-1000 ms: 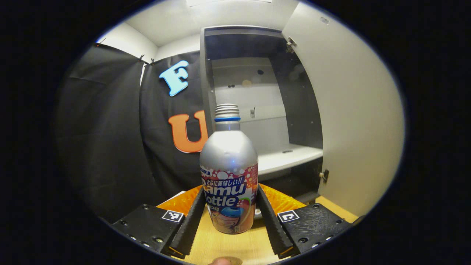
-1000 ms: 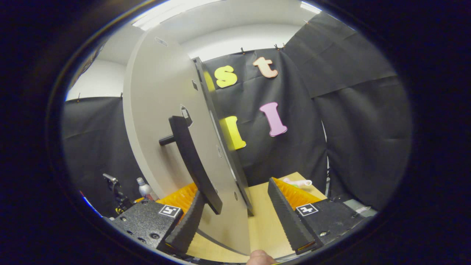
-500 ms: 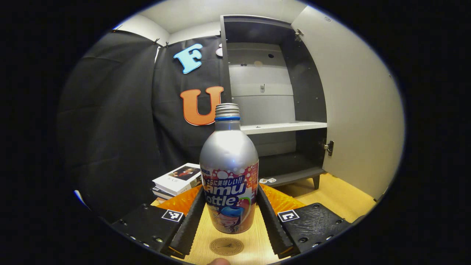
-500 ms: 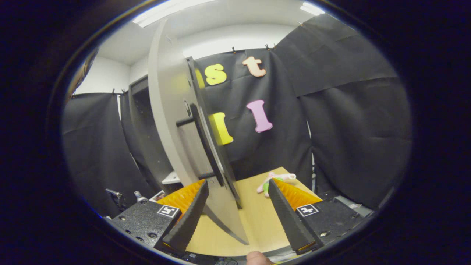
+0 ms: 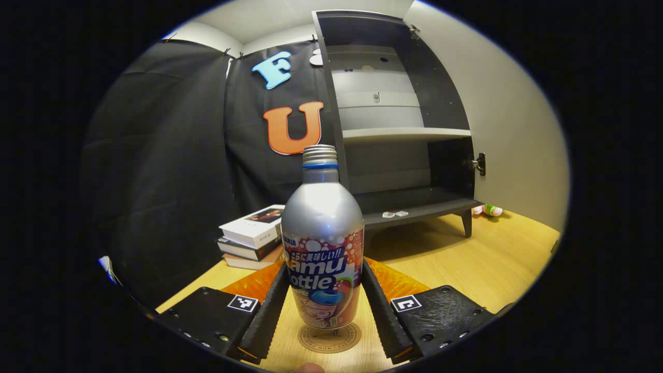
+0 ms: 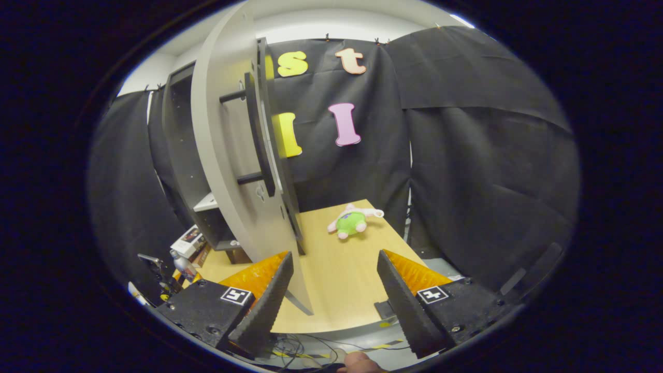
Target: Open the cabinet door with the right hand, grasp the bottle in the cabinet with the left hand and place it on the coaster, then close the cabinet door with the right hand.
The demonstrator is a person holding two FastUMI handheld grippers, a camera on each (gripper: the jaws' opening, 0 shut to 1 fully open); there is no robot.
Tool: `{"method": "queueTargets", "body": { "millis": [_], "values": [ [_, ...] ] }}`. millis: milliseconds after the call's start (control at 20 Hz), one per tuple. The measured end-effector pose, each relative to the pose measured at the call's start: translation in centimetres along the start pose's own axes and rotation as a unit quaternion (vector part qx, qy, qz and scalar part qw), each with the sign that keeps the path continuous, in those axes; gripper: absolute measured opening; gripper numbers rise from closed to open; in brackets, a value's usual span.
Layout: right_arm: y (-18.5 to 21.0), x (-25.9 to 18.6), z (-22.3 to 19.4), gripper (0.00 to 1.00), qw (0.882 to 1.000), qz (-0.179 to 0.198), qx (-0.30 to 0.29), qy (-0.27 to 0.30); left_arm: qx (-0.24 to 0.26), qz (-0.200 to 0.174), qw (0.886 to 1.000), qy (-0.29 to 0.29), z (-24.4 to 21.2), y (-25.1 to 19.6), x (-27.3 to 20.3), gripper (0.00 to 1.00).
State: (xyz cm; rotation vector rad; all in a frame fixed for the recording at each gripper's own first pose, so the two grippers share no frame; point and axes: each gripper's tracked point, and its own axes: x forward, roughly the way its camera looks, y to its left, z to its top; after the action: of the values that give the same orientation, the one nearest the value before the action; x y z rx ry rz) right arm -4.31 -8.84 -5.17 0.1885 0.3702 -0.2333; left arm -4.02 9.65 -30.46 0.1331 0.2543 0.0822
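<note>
A silver bottle [image 5: 322, 248] with a colourful label stands upright between the fingers of my left gripper [image 5: 323, 269], which is shut on it. Its base is right at a round brown coaster [image 5: 329, 338] on the wooden table; contact is unclear. Behind it stands the dark cabinet [image 5: 399, 129], with its pale door [image 5: 513, 129] swung wide open. In the right gripper view the door [image 6: 228, 155] is edge-on with its black bar handle [image 6: 259, 134]. My right gripper [image 6: 334, 290] is open and holds nothing, low and back from the handle. The bottle [image 6: 178, 261] shows small at the lower left.
A stack of books [image 5: 254, 235] lies left of the cabinet. A green and pink plush toy [image 6: 352, 221] lies on the wooden table [image 6: 342, 269] past the door. Black cloth walls close in the booth. The table's near edge runs just before my right fingers.
My left gripper has carried the bottle out of the cabinet and down onto the coaster's spot. My right gripper has drawn back and down from the door handle, which was between its fingers.
</note>
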Motion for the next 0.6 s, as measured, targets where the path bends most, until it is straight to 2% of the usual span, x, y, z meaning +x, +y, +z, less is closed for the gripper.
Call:
{"method": "queueTargets", "body": {
  "millis": [200, 350, 500, 550, 600],
  "values": [
    [0.6, 0.3, -0.3, 1.0, 1.0, -0.006, -0.018, 0.01, -0.008, 0.006, 1.0, 0.016, -3.4, 0.2, 0.5, 0.78],
    [1.1, 0.6, -0.3, 1.0, 0.999, -0.008, -0.039, 0.018, -0.007, -0.002, 1.0, 0.023, -4.7, -0.4, 1.1, 0.78],
    [1.9, 1.5, -0.5, 0.99, 0.999, 0.003, -0.039, 0.025, -0.004, 0.008, 1.0, 0.019, -5.1, 0.0, 1.3, 0.78],
    [2.4, 1.6, -0.7, 1.0, 0.999, 0.008, -0.041, 0.029, -0.007, 0.011, 1.0, 0.022, -5.3, 0.2, 1.4, 0.89],
    [2.7, 1.8, -0.6, 1.0, 0.998, 0.01, -0.046, 0.03, -0.009, 0.013, 1.0, 0.021, -5.2, 0.2, 1.4, 0.78]
  ]
}}
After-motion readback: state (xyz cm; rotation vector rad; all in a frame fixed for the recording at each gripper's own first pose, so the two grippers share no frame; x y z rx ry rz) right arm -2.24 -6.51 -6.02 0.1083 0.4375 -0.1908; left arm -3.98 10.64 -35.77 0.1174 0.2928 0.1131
